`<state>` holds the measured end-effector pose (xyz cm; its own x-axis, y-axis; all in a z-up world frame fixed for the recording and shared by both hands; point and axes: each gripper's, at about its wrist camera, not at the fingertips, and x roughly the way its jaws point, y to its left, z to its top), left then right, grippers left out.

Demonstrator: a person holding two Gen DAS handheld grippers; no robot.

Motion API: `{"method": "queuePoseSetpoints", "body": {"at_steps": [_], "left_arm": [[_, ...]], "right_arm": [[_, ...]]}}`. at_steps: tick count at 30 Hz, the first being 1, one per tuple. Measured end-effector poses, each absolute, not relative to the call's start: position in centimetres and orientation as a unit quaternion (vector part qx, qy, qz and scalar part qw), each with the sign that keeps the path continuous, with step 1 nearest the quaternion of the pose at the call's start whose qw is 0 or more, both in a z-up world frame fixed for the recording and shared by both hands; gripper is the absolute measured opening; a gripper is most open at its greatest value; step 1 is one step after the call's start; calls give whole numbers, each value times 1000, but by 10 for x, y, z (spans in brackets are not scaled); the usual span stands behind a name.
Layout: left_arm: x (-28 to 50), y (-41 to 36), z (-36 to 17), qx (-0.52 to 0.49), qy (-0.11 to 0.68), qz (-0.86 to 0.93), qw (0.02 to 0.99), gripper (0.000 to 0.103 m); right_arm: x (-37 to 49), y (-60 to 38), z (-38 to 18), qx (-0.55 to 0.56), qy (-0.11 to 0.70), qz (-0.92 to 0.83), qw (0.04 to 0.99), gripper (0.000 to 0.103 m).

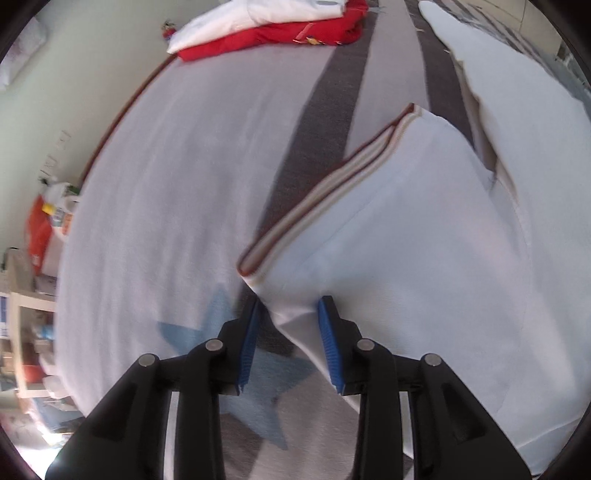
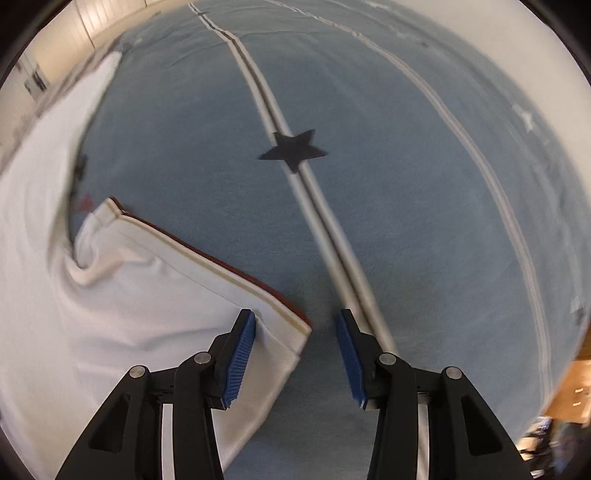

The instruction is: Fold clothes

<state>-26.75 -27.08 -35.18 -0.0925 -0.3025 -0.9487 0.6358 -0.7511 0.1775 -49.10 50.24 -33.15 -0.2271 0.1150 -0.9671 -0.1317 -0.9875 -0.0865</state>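
Left wrist: one white garment (image 1: 424,240), two folded clothes (image 1: 273,26) — both grippers' fingers (image 1: 328,343) apart.

A bed cover (image 1: 177,192) in pale grey with dark grey bands (image 1: 317,122) was spread out, marked with a pale blue star (image 1: 258,384). In the right wrist view a dark star (image 2: 293,149) was set on paired pale stripes (image 2: 317,206). Beside the bed, cluttered shelves (image 1: 26,332) and an orange bag (image 1: 38,236) were seen, blurred. A pale wall (image 1: 74,74) was visible behind.
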Motion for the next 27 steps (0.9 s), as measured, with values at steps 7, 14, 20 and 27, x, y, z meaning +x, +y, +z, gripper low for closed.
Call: {"method": "queuePoseSetpoints", "body": {"at_steps": [7,14,20,27], "left_arm": [[-303,-274,-296,542,145,-755,338,29],[-422,-238,-252,490,154,-815,269,29],[-504,-249,-255,475,138,-846,198,29],[-653,-297,-277,465,132,-864,144,29]], "right_arm": [[-502,518,-308,-607,-29,773,182,23],[-567,445,-257,-569,52,821,6,34],[-675,325,-263,-530,22,841,-106,38],[-778,262,-279,-523,58,845,-99,39]]}}
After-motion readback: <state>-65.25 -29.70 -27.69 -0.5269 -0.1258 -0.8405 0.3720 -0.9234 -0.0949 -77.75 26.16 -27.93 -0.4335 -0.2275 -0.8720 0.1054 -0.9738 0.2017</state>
